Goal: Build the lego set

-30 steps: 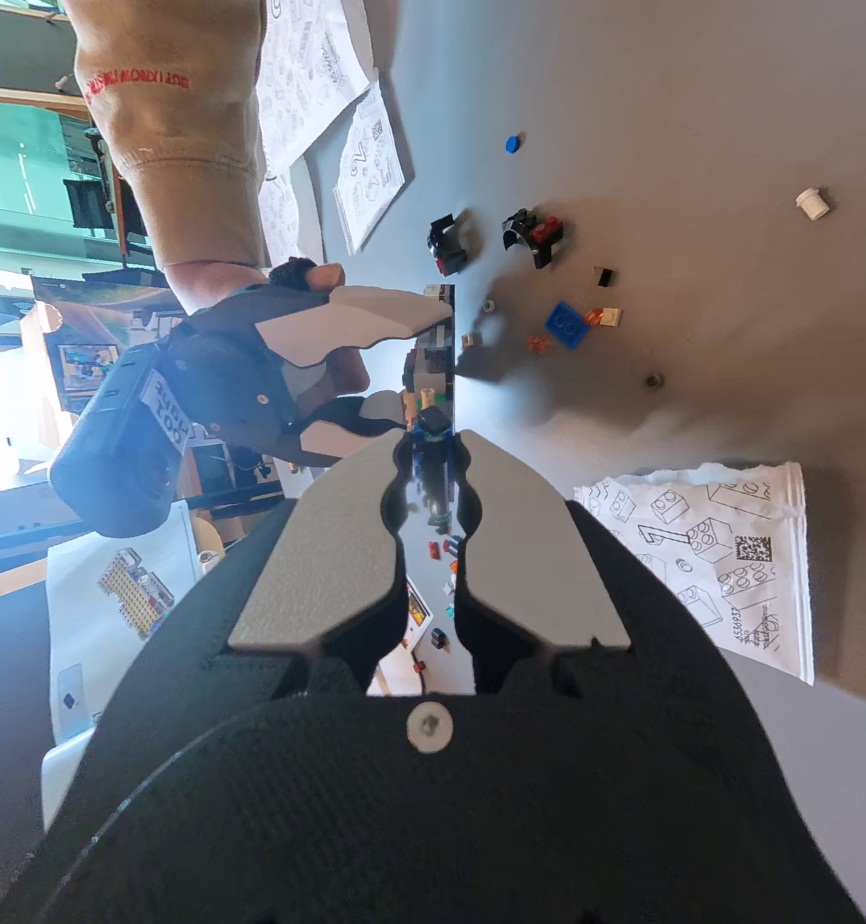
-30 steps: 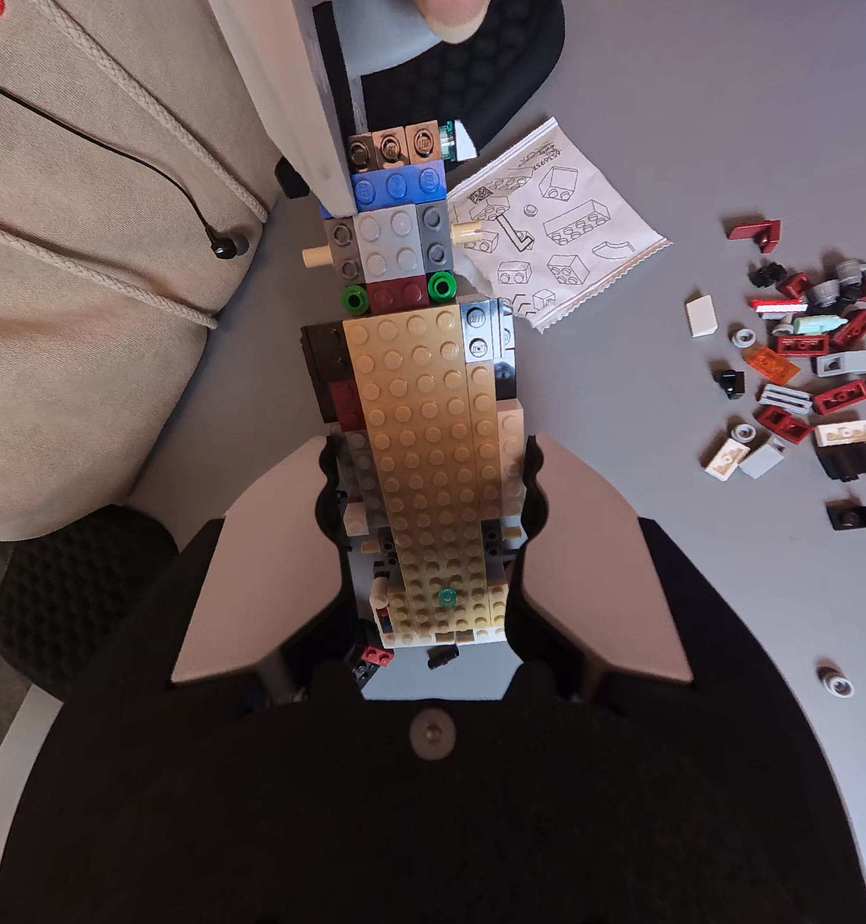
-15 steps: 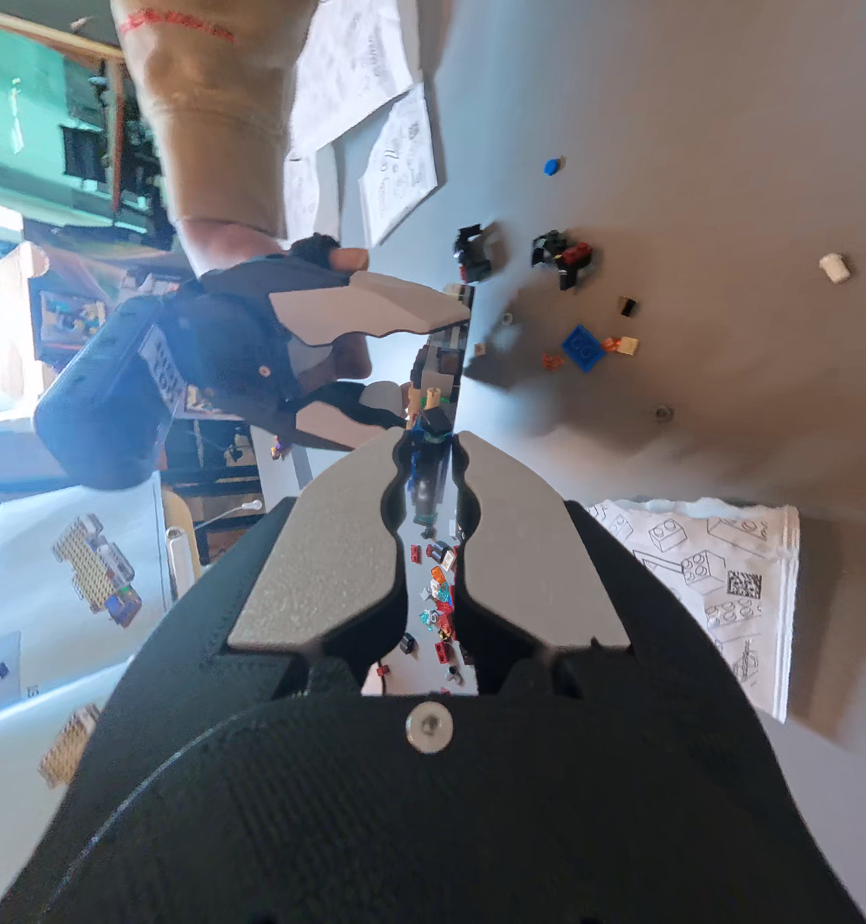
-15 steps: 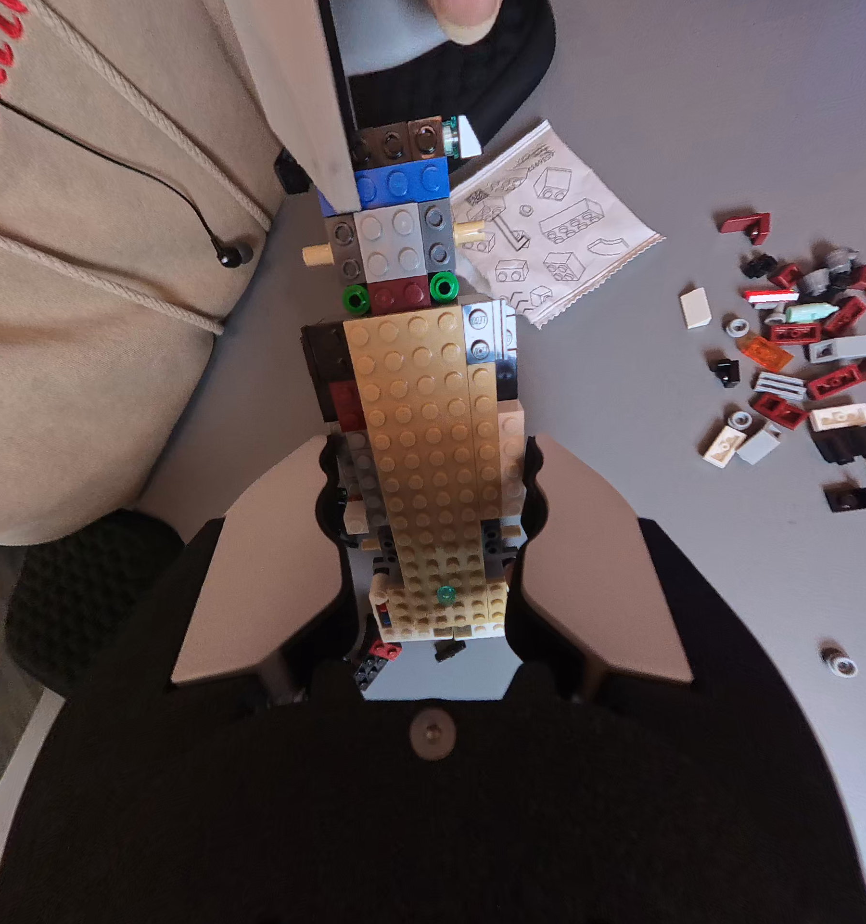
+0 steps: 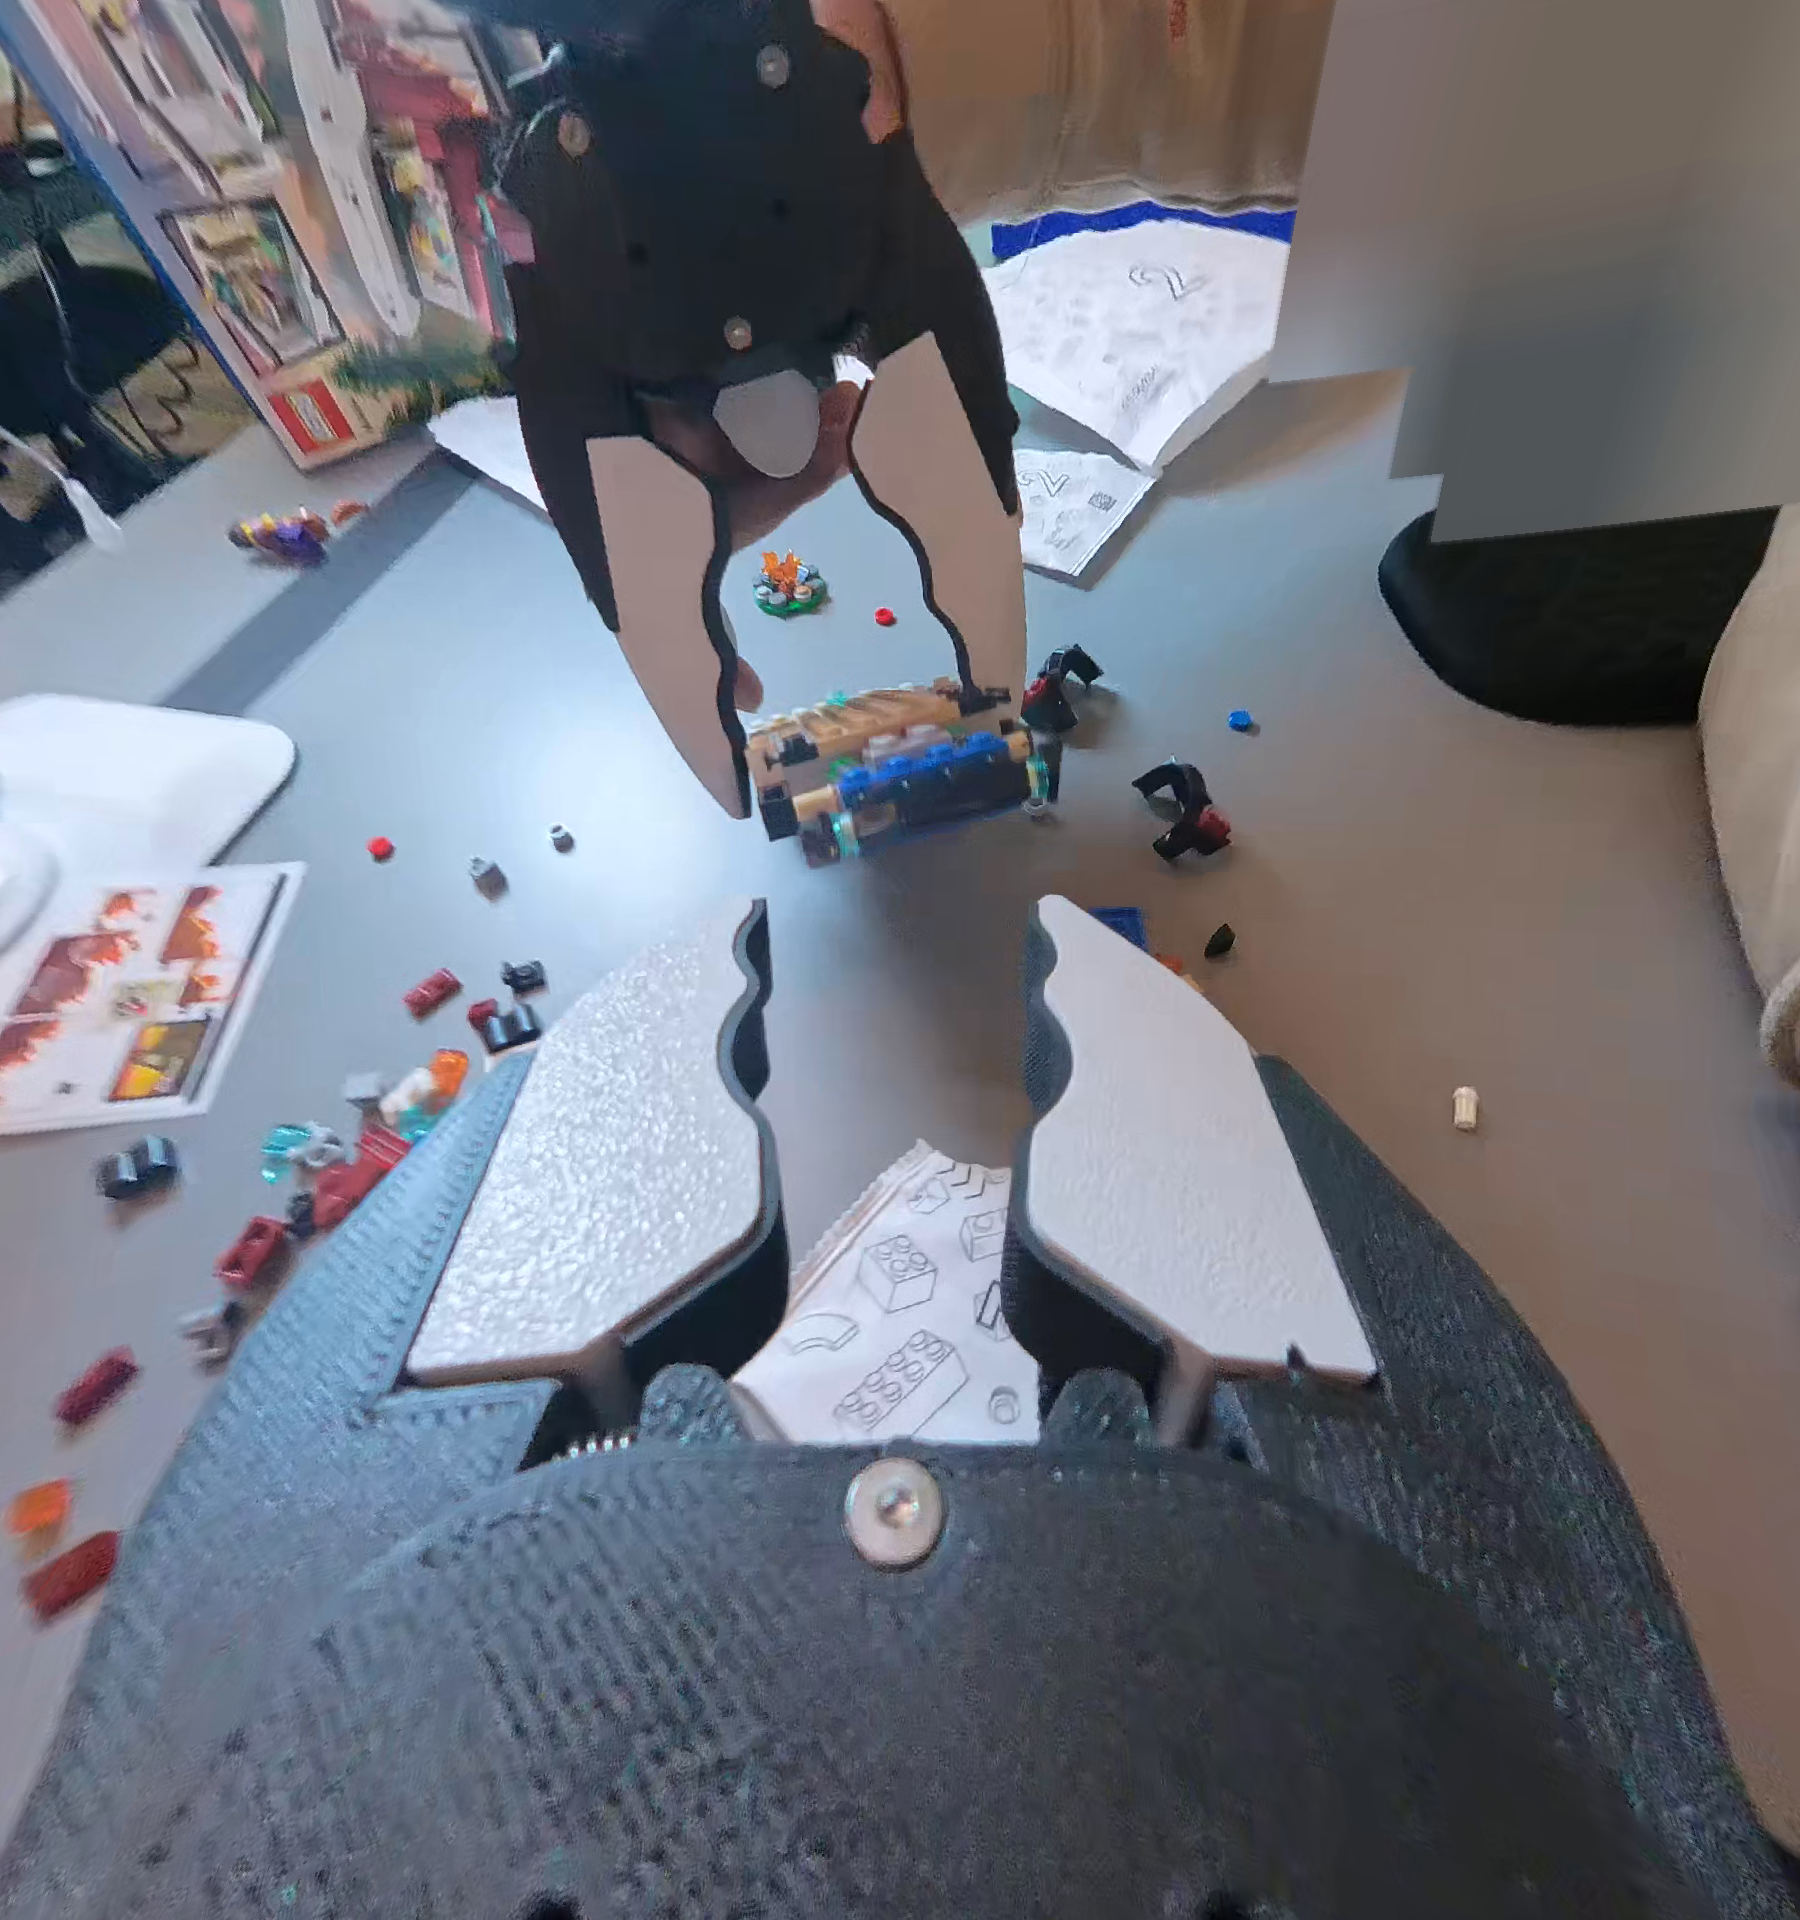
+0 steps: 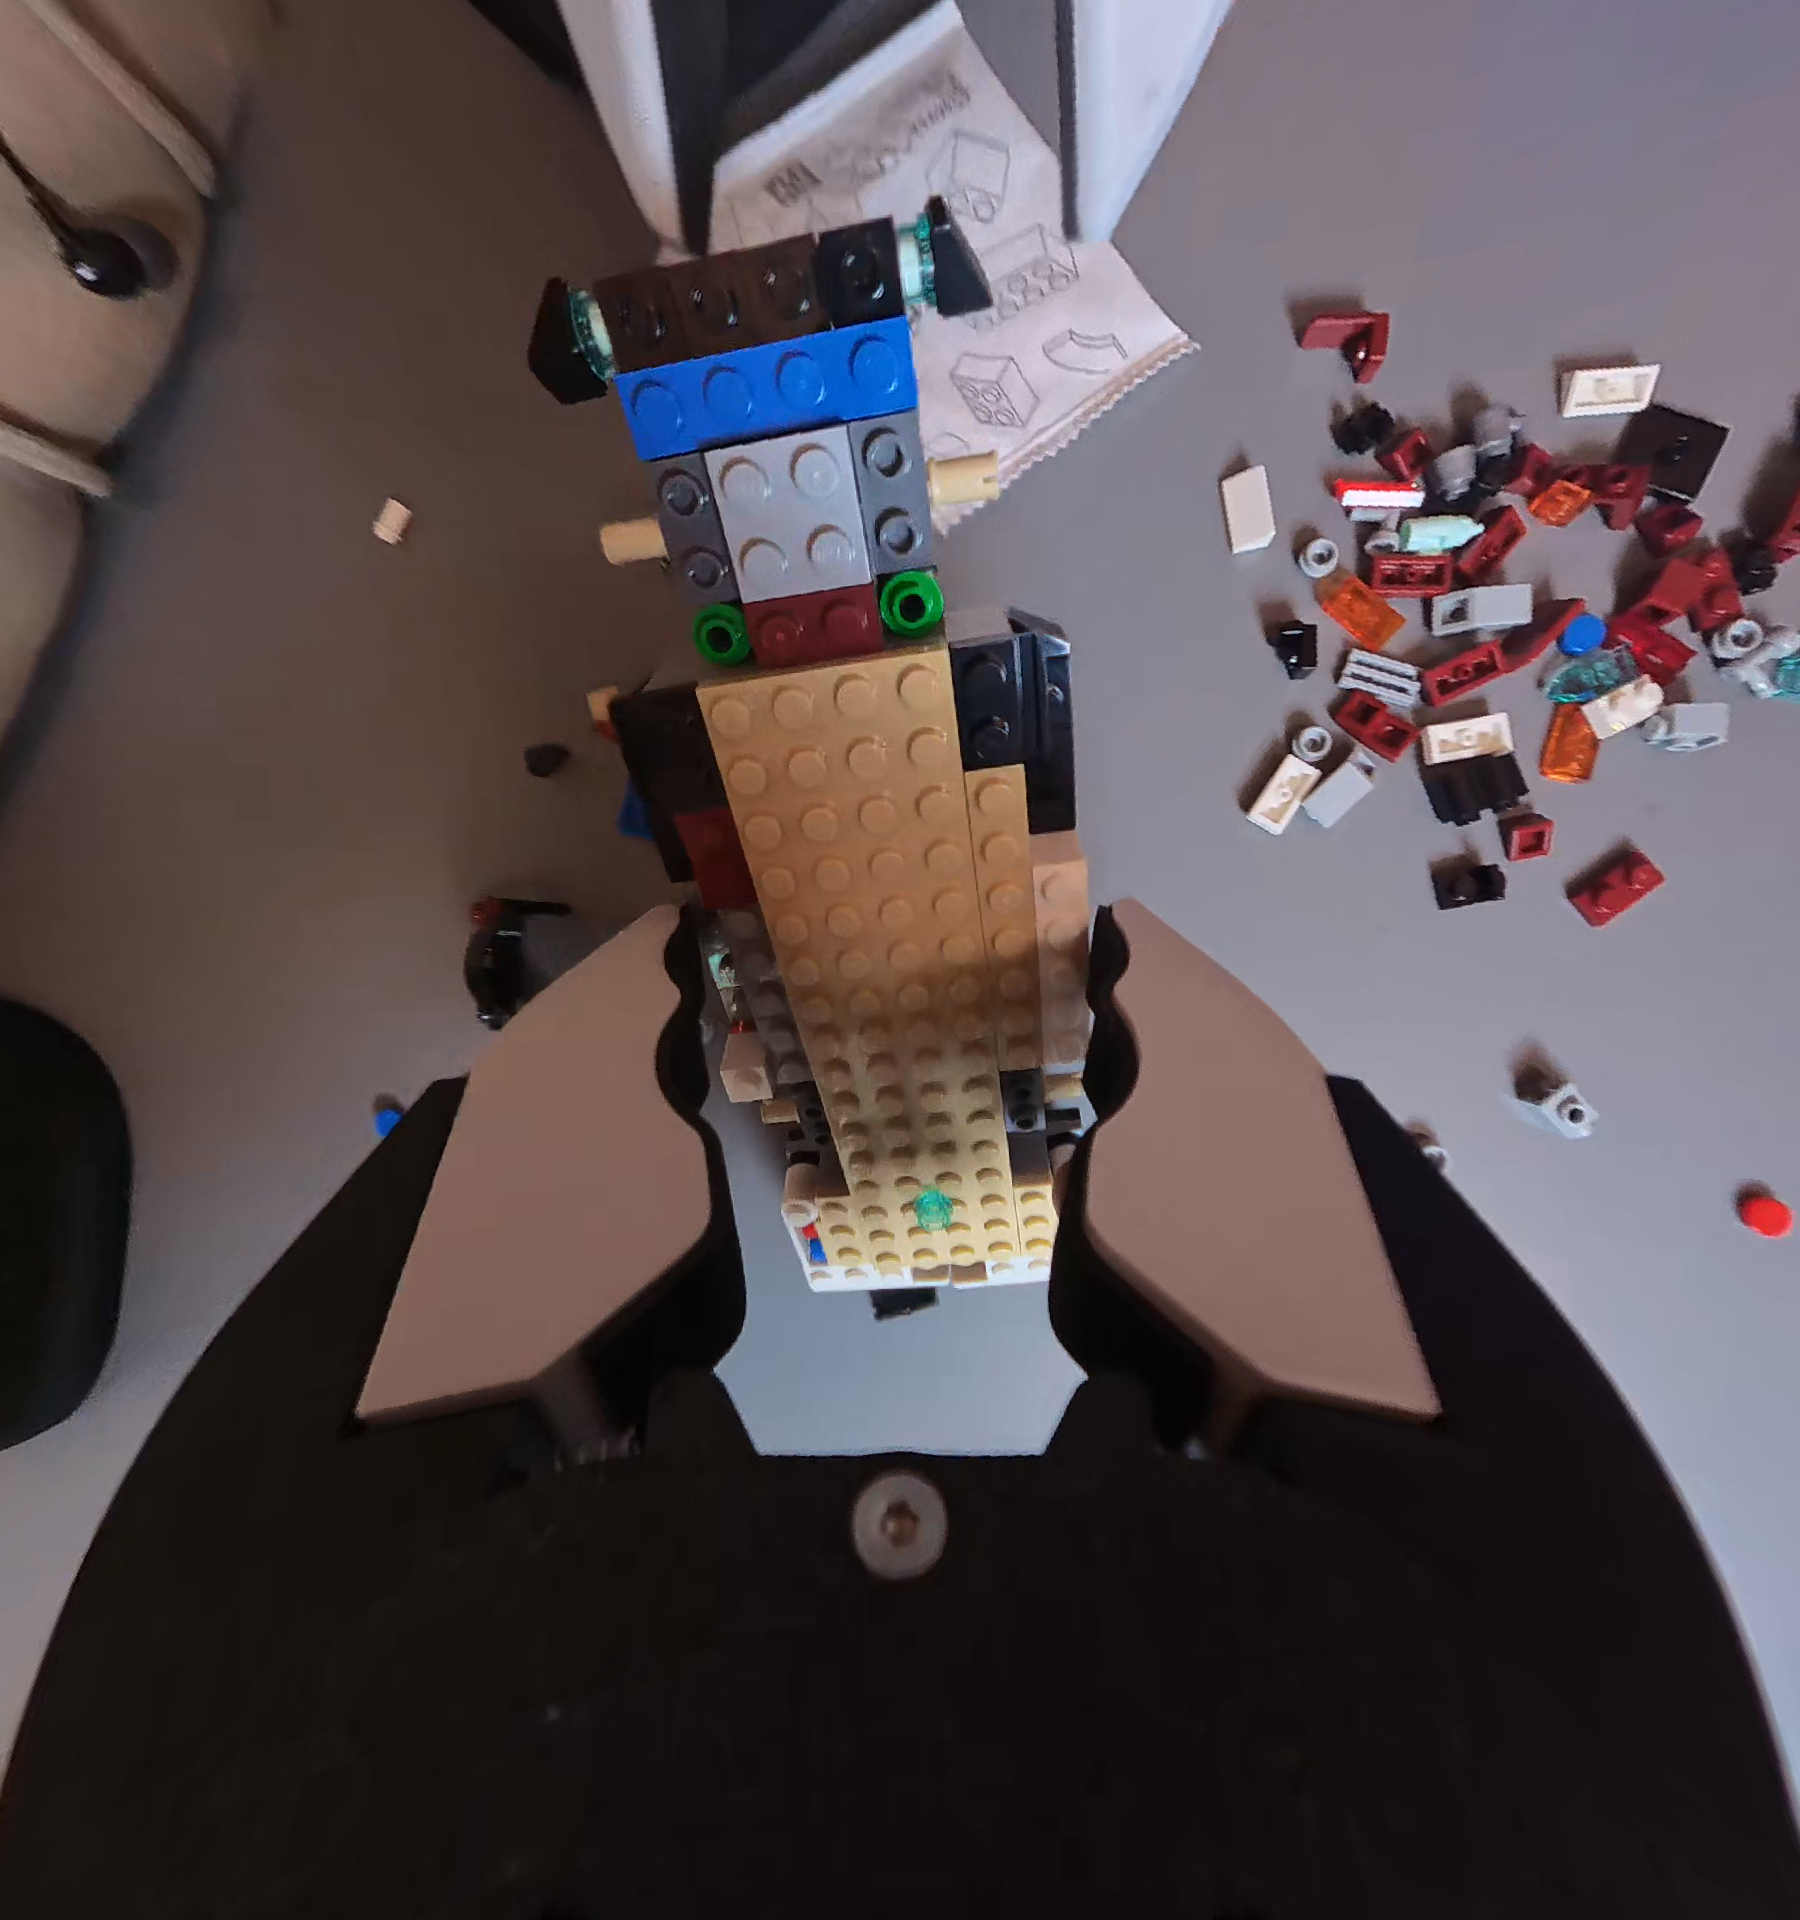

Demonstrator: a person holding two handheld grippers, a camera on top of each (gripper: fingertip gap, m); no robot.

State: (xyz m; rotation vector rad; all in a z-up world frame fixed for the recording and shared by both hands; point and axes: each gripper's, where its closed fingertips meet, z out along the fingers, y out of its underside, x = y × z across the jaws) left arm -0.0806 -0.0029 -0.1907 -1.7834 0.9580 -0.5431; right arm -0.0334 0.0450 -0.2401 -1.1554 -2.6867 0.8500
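My right gripper [image 6: 891, 925] is shut on a brick model [image 6: 854, 831] with a tan studded plate on top and a blue and black front end. Both pads press on its sides near the rear. In the left wrist view the right gripper [image 5: 865, 748] reaches down from above and holds the model [image 5: 917, 769] low over the grey table [image 5: 522, 665]. My left gripper [image 5: 901, 914] is open and empty, a short way back from the model's front end. Its white fingers [image 6: 647, 114] show at the top of the right wrist view.
A printed paper bag [image 5: 906, 1309] lies under my left gripper and shows beyond the model [image 6: 989, 343]. Loose bricks lie at the right [image 6: 1498, 644] and at the left [image 5: 356, 1132]. A picture sheet [image 5: 117, 997], a box [image 5: 283, 208], black arch pieces [image 5: 1182, 810] and a sleeve [image 5: 1789, 831] surround them. Tip to tip, the grippers are about 9 centimetres apart.
My left gripper was shut on the model's front end; it has opened, let go and drawn back. My right gripper keeps its hold on the model.
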